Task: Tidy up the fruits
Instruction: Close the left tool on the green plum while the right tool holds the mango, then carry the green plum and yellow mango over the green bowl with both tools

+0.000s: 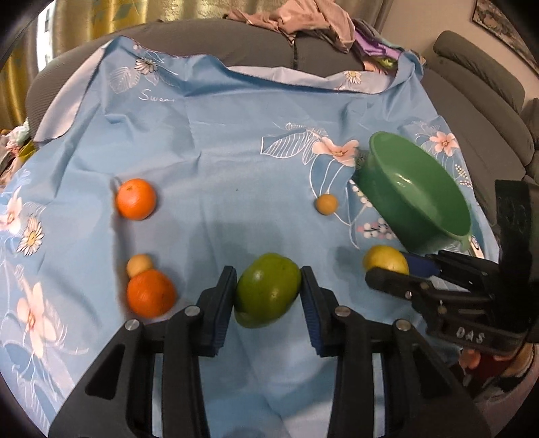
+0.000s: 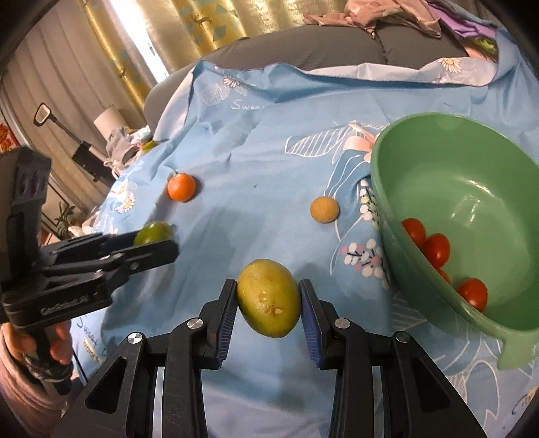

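My left gripper [image 1: 268, 280] is shut on a green fruit [image 1: 267, 296], held just above the blue flowered cloth [image 1: 219, 151]. My right gripper [image 2: 267, 286] is shut on a yellow fruit [image 2: 268, 303], also off the cloth. Each gripper shows in the other's view: the right gripper [image 1: 387, 269] at the right edge, the left gripper [image 2: 155, 242] at the left. A green bowl [image 2: 454, 188] with several cherry tomatoes [image 2: 437, 250] stands right of the yellow fruit. Two oranges [image 1: 135, 198] [image 1: 151, 293] and two small tan fruits [image 1: 326, 204] [image 1: 138, 264] lie on the cloth.
The cloth covers a grey sofa [image 1: 256, 43] with crumpled clothes [image 1: 303, 20] along its back. A hand [image 2: 50, 340] grips the left gripper's handle. Curtains [image 2: 151, 40] and a lamp [image 2: 107, 118] stand beyond the sofa's left end.
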Motion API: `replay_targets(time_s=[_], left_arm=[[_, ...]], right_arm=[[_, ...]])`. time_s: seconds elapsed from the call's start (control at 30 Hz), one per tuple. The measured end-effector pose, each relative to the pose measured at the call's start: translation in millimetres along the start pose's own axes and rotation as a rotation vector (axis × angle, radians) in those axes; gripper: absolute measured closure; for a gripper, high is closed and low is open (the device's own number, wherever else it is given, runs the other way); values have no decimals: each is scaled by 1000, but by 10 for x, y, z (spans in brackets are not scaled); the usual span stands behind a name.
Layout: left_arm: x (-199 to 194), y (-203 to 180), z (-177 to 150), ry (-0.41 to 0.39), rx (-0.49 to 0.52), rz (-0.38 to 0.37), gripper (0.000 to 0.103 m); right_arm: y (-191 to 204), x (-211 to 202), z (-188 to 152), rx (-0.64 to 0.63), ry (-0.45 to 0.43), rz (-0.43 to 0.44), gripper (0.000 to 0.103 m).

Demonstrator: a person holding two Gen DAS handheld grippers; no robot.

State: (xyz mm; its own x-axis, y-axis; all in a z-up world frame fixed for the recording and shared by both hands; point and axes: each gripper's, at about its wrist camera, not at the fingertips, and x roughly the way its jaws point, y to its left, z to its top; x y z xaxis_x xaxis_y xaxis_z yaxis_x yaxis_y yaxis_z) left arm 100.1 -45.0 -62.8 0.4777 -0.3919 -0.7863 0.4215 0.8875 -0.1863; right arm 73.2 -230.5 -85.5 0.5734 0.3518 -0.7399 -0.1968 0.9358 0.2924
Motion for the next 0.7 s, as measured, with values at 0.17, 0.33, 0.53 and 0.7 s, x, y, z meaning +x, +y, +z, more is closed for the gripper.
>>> replay_targets(time_s=[0.17, 0.33, 0.53, 0.7], left_arm=[[-202, -4, -94, -21, -16, 2, 65], [-393, -37, -134, -44, -25, 10, 65], [-533, -156, -141, -63, -9, 17, 65], [-603, -293, -110, -74, 17, 14, 65]], right_arm=[[41, -149, -19, -1, -29, 2, 65], [87, -293, -50, -6, -63, 14, 65], [97, -457, -86, -4, -107, 30, 65], [53, -606, -98, 9, -153, 35, 65]])
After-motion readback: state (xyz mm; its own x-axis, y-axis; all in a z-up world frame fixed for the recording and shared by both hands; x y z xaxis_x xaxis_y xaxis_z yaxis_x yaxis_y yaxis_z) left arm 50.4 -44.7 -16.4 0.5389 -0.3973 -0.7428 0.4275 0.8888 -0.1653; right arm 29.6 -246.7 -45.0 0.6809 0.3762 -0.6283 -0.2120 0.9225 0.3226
